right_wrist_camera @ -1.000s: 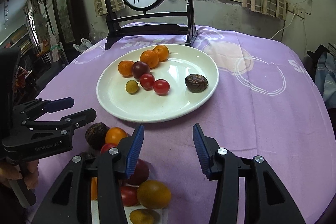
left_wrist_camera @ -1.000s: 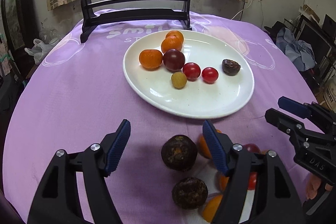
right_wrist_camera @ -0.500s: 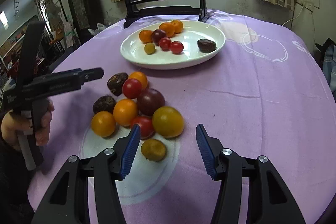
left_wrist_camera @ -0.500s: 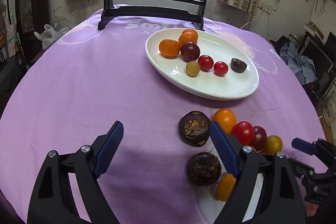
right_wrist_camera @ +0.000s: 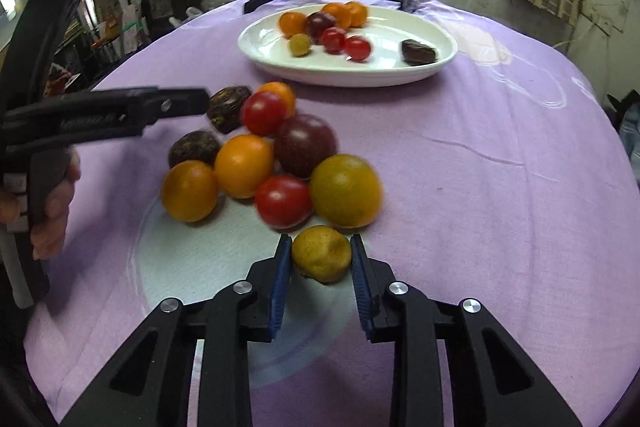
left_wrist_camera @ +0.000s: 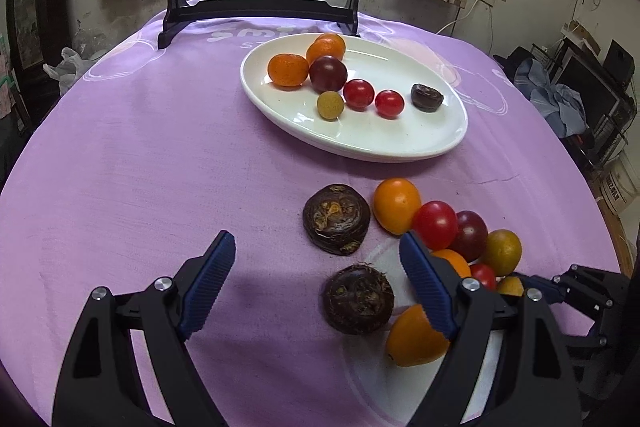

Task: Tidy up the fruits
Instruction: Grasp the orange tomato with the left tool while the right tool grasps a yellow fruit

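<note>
Between blue ribbed fingers [right_wrist_camera: 280, 275], dimpled round yellow fruit [right_wrist_camera: 321, 253]

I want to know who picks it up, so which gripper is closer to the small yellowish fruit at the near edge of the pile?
Right. The right gripper has the small yellowish fruit between its blue pads. The left gripper hovers open across the pile, over the purple cloth near the dark brown fruits.
</note>
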Action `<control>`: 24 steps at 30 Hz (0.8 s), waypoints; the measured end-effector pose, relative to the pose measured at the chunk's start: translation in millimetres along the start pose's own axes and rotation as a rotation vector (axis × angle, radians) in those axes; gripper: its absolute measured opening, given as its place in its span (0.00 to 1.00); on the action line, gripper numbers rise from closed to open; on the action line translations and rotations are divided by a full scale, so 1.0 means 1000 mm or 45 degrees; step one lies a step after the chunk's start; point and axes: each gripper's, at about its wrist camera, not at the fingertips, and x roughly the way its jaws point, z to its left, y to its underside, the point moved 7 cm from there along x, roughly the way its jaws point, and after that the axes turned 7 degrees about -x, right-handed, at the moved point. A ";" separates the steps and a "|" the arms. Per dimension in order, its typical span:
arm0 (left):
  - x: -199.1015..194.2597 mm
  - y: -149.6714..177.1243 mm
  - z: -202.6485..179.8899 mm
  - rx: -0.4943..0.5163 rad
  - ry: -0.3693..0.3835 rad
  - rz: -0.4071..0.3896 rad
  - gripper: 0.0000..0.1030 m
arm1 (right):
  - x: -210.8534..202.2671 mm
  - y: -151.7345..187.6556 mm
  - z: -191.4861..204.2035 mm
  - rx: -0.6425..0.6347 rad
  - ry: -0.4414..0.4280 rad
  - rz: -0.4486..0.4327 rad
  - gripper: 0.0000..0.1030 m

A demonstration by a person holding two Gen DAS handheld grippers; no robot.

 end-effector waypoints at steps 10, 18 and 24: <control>-0.016 0.016 -0.029 0.124 0.071 -0.018 0.80 | -0.001 0.000 -0.048 0.188 0.085 -0.014 0.29; -0.011 0.049 -0.058 0.313 0.068 0.043 0.80 | -0.003 -0.002 -0.051 0.197 0.076 -0.025 0.29; -0.009 0.053 -0.058 0.325 0.045 0.055 0.72 | -0.004 -0.002 -0.049 0.192 0.074 -0.027 0.29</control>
